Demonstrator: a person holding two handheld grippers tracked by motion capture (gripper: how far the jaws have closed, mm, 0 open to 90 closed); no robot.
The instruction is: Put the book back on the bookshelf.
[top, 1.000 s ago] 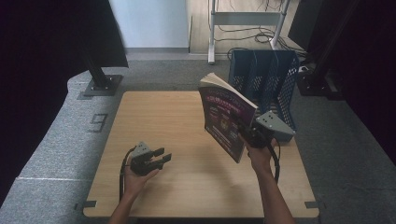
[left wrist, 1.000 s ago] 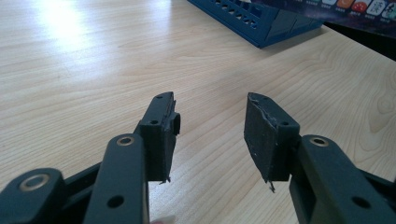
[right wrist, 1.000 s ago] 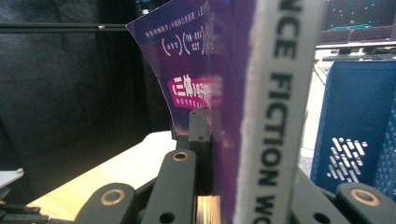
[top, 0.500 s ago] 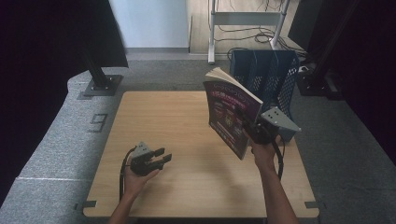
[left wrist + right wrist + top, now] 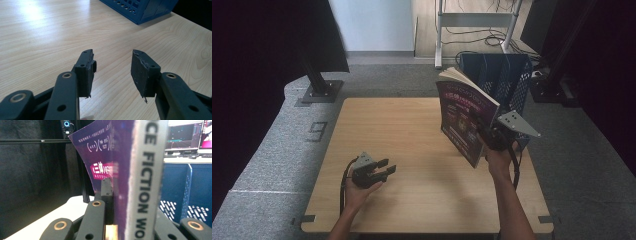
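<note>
My right tongs (image 5: 488,141) are shut tight on a book (image 5: 465,117). I hold the book up in the air, above the right side of the table (image 5: 412,130). It stands almost straight up and does not touch the wood. The blue rack (image 5: 507,75) is just behind it, at the far right edge of the table.

My left tongs (image 5: 382,169) are wide apart, with nothing between the pads (image 5: 138,71). They sit low, near the front left part of the table, well apart from the book. There is bare wood all around them, out to the left edge, the front edge and the far edge.

The book has a purple cover with pink and white writing on it. Its spine (image 5: 147,177) is grey with big dark letters. One jaw presses the purple cover; the other is hidden behind the spine. The pages at the top look cream.
</note>
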